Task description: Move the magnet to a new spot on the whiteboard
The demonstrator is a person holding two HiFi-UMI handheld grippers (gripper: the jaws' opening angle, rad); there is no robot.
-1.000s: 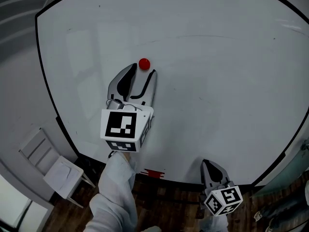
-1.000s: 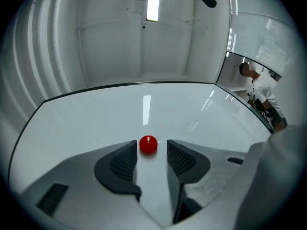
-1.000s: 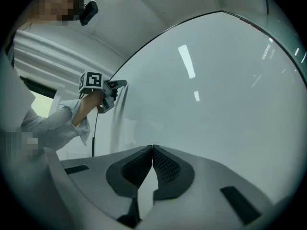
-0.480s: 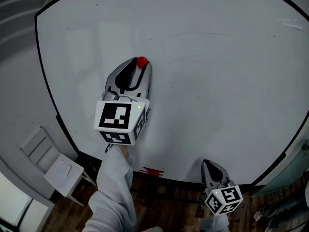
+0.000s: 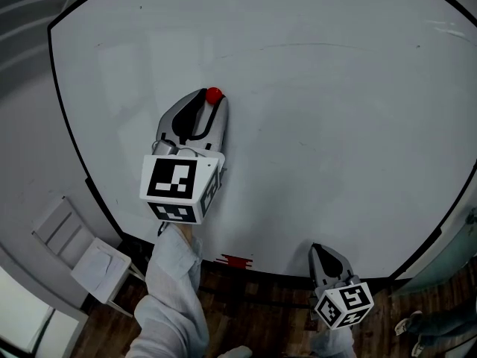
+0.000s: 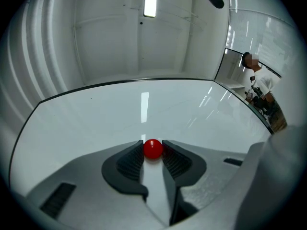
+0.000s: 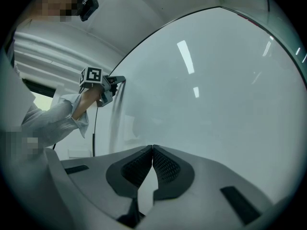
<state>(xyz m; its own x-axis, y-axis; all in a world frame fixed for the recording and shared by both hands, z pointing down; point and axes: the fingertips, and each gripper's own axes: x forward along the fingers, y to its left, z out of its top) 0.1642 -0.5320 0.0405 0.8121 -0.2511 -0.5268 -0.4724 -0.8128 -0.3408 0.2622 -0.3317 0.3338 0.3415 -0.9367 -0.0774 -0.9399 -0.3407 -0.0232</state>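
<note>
A small red ball-shaped magnet (image 5: 214, 94) sits on the whiteboard (image 5: 335, 125), left of its middle. My left gripper (image 5: 212, 100) reaches up to it, and its jaws have just been closing with the magnet between them. In the left gripper view both ribbed pads press on the sides of the magnet (image 6: 153, 149), so the left gripper (image 6: 153, 153) is shut on it. My right gripper (image 5: 320, 250) hangs low by the board's bottom edge, away from the magnet. Its pads (image 7: 144, 164) meet with nothing between them at the right gripper (image 7: 152, 148).
The whiteboard has a thin black frame (image 5: 71, 136). A white chair (image 5: 82, 256) stands on the wooden floor at lower left. A small red item (image 5: 237, 260) lies at the board's bottom edge. A person (image 6: 261, 87) stands far off to the right.
The left jaws stood wide open just below the magnet; they have moved up around it and closed onto it. The right gripper has kept its place.
</note>
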